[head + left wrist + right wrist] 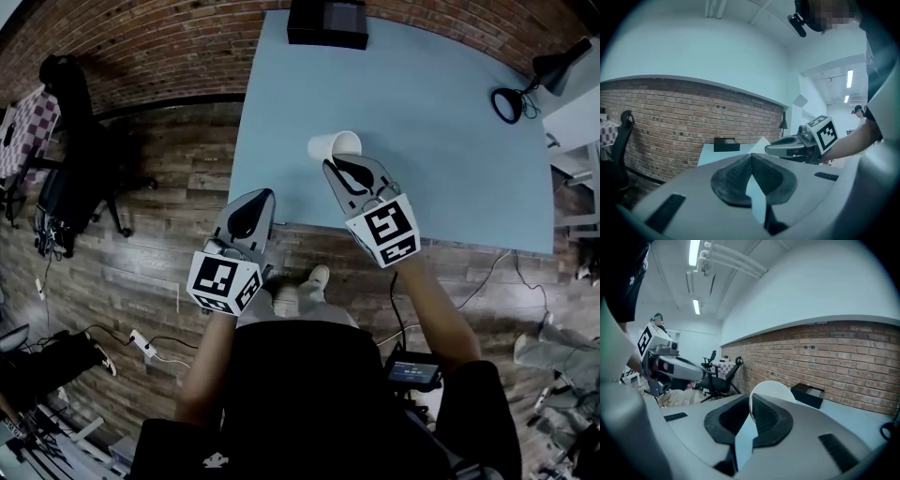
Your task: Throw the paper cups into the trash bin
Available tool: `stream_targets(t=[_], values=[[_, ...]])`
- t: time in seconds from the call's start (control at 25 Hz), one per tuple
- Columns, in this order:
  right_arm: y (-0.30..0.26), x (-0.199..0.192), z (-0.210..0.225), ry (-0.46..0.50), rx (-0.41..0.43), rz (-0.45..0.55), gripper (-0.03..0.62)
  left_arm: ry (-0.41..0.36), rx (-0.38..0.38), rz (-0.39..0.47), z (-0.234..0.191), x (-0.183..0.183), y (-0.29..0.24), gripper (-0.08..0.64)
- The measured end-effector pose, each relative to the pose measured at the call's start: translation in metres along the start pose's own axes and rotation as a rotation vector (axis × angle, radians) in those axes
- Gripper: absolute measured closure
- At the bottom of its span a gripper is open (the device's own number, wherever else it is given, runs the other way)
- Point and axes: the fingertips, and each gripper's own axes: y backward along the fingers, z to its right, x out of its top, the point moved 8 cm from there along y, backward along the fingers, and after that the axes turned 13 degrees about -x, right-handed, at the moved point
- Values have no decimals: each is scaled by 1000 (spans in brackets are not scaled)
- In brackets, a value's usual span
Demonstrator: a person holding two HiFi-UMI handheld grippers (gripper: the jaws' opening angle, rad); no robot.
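A white paper cup (335,145) hangs above the near part of the light blue table (450,159), lying on its side. My right gripper (337,167) is shut on the cup's wall. In the right gripper view the cup (776,390) sticks out past the pinching pads (761,413). My left gripper (255,199) is held to the left, over the table's near edge, shut with nothing in it. In the left gripper view its pads (733,176) meet, and the right gripper (787,146) shows to the right with the cup (761,142).
A black box (327,22) stands at the table's far edge. A black desk lamp (525,89) sits at the right. A black office chair (80,150) stands on the wooden floor to the left, by the brick wall. Cables lie on the floor.
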Motion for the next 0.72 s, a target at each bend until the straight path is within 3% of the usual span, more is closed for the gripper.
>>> stream_targets(t=[0.32,0.72], values=[[-11,29,-53,-28,102,92,571,3,68,23,-21,-4,40,560],[-36,57,-120,-58,151,136,571,13,97,46,-61,-11,100,560]])
